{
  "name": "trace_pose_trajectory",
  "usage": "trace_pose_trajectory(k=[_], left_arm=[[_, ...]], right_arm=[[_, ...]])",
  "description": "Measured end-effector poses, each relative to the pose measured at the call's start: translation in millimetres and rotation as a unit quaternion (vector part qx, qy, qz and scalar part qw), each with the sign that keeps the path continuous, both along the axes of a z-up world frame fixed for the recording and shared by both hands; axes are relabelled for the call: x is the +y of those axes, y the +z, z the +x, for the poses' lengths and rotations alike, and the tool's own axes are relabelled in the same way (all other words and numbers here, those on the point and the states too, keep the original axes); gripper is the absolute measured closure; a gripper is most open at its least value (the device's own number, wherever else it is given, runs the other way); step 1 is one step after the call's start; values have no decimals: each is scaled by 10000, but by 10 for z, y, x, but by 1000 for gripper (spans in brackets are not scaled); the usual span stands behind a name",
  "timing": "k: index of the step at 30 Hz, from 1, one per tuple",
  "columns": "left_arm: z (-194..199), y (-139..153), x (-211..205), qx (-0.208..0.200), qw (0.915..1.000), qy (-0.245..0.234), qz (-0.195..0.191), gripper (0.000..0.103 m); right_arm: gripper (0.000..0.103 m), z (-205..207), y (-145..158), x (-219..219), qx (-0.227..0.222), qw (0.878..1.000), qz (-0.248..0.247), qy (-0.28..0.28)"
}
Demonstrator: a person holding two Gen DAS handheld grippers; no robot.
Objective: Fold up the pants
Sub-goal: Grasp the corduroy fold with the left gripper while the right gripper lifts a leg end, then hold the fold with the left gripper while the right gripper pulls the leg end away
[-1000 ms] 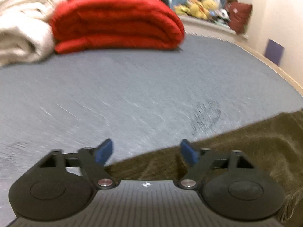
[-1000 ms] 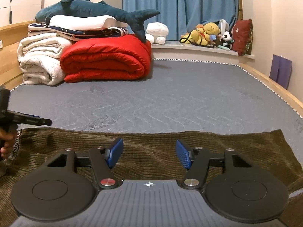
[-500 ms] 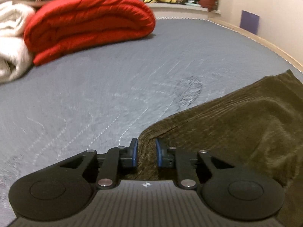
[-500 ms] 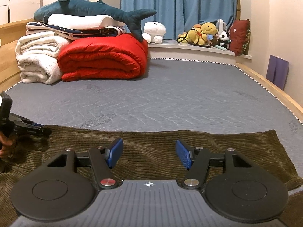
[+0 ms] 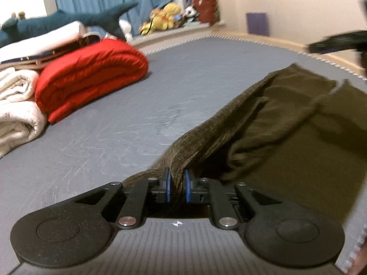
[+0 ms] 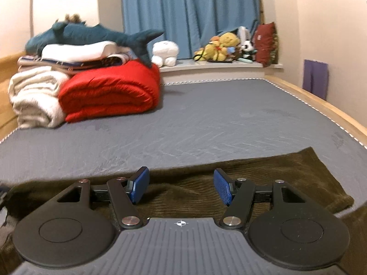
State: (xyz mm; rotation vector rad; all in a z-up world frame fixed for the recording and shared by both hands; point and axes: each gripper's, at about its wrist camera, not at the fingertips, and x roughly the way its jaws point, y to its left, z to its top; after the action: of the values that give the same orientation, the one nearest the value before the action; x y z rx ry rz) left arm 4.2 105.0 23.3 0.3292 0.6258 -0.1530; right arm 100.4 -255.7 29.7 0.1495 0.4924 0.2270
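Pants (image 5: 286,123) on the bed (image 5: 114,137), edge pinched as the left gripper (image 5: 176,184) closes; right gripper (image 6: 181,189) spread above them: carry the fold across evenly, keeping cloth taut.

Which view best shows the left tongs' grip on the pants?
The left wrist view: the left tongs are closing, pinching a raised ridge of the olive corduroy pants. The right wrist view shows only flat pants beneath the open right tongs.
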Motion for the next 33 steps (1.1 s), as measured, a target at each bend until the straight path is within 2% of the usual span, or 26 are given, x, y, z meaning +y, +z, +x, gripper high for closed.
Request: trace_pose_trajectory(k=[2,5,9,11,12,13,14,16,17,18,21,25,29,33], left_arm=[[-387,22,-65,-8,9999,-68,-92,90],[-872,-38,-108,207,9996,-172,-90,91],[-1211,-334,-139,995,9946,-289,20,90],[-1239,-453,-193,1389,9897,-311,129,84],[-1226,-453,-224,1508,9880,-318,137,83],[-1199,-399,-241,1483,9883,-353,59,76],[-1148,-316,-239,1390,9895,-399,-75,63],[-1078,-123,-231,1132,9914,-474,-445,56],[-1008,-31,-237,1033,9917,-478,-605,56],[-924,41,-254,940,9919,-469,-717,56],[-634,107,-408,720,9928,-536,-796,57],[-308,-159,-713,887,9857,-745,-1226,61],[-107,-433,-1077,1142,9834,-1098,-884,61],[140,-601,-1192,1338,9805,-1162,-850,61]], right_arm=[[39,-40,24,-106,-30,9998,150,-115],[40,-68,33,-263,-20,9990,259,-360],[42,-57,41,-505,77,9969,501,-598],[42,-42,56,-643,64,9954,594,-750],[42,-29,61,-726,56,9943,640,-853],[44,-10,66,-836,56,9924,719,-995],[48,8,64,-924,64,9907,796,-1105],[55,52,37,-1148,121,9858,975,-1363],[62,72,7,-1231,166,9839,1024,-1456],[65,97,-33,-1319,235,9817,1076,-1555],[66,158,-190,-1490,490,9762,1227,-1718],[66,358,-409,-1471,961,9723,1527,-1487],[64,623,-562,-1238,1312,9713,1668,-1076],[64,916,-733,-900,1626,9719,1556,-686]])
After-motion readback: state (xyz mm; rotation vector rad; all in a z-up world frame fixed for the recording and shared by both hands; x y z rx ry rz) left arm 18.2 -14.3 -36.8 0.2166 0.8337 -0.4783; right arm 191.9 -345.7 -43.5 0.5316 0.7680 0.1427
